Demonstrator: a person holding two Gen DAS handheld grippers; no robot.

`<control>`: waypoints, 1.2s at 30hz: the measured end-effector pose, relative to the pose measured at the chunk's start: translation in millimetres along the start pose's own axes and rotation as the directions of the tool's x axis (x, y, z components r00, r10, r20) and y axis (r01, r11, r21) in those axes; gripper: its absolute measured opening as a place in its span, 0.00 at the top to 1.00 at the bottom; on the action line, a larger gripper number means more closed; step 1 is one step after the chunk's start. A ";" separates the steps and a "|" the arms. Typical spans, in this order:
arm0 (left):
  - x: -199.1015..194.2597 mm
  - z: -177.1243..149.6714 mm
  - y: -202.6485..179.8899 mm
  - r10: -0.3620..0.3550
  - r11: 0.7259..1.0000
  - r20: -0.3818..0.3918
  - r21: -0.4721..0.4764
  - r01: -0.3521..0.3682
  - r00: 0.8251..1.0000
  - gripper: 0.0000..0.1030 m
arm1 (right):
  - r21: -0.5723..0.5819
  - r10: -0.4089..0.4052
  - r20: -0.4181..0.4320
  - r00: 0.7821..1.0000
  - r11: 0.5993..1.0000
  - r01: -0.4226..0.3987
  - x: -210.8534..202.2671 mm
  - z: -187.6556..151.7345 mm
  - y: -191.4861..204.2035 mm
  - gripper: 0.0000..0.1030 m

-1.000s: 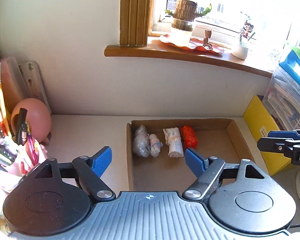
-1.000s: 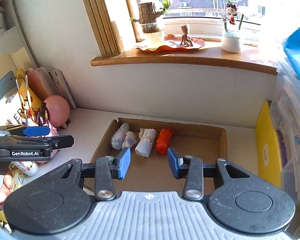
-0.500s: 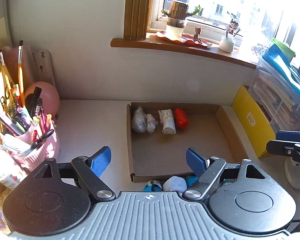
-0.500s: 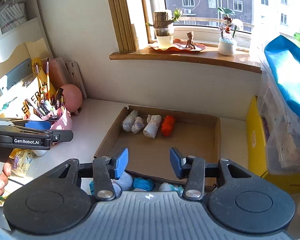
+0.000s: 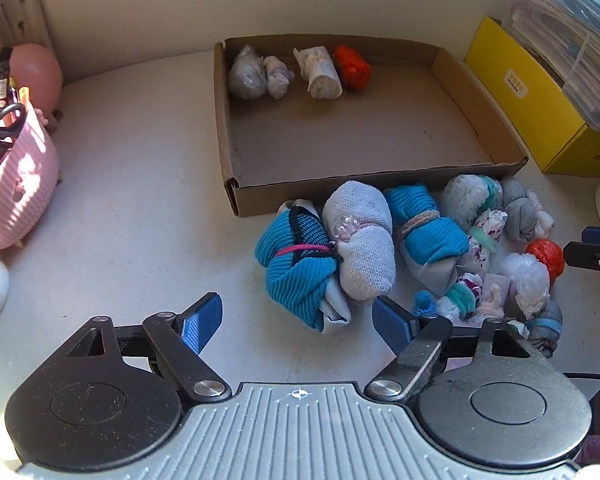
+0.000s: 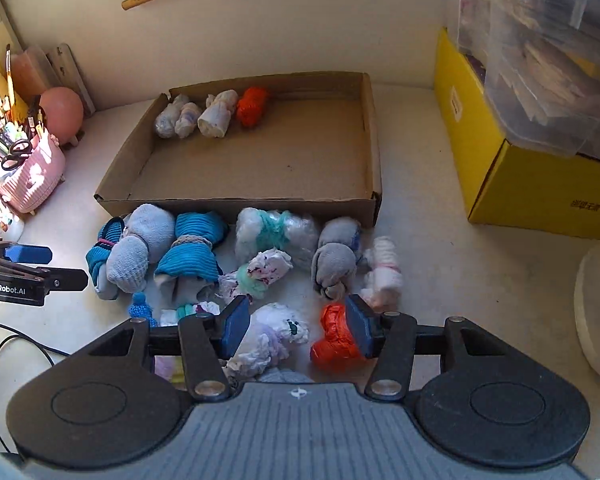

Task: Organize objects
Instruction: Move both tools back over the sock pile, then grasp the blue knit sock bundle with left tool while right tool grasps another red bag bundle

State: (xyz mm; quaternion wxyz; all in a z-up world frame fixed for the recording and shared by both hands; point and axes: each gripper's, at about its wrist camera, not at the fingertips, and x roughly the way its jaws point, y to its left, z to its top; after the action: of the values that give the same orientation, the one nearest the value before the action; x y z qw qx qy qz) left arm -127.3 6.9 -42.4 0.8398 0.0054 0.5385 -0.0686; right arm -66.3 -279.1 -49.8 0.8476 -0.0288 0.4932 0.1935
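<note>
Both tongs dropped toward the bench (image 5: 140, 184), gaping wide: left tongs (image 5: 298, 322), right tongs (image 6: 296, 326) half-hiding white bundle (image 6: 270, 338).

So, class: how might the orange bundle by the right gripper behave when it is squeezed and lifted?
The orange bundle looks like crinkled, glossy plastic knotted into a lump, so it will probably compress and feel light. Its sheen suggests it may slip between the open right gripper fingers. Being rounded, it might roll toward the white bundle.

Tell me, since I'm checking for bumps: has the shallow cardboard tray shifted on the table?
Cannot tell. The cardboard tray sits lower in both views, but so does the wall; the four bundles inside keep their row.
</note>
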 end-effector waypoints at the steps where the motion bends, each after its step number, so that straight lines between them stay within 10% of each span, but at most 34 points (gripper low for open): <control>1: 4.8 0.4 0.1 0.006 1.000 -0.007 0.006 -0.006 1.000 0.16 | 0.012 -0.017 -0.007 1.000 1.000 0.017 3.3 -1.8 -4.2 0.52; 19: 53.5 10.9 -1.7 0.018 0.993 -0.088 0.115 -0.008 0.996 0.17 | 0.092 -0.063 -0.143 0.988 0.993 0.077 39.5 -15.6 -28.4 0.57; 36: 27.9 7.4 13.2 -0.003 0.997 -0.041 0.074 0.006 0.999 0.42 | 0.088 -0.028 -0.100 0.995 0.995 0.037 14.1 -0.4 -26.3 0.67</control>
State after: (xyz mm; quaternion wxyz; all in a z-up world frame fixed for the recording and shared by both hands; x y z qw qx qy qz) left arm -107.5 16.3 -65.5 0.8276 0.0369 0.5528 -0.0905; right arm -51.1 -299.2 -65.7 0.8257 -0.0084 0.5422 0.1556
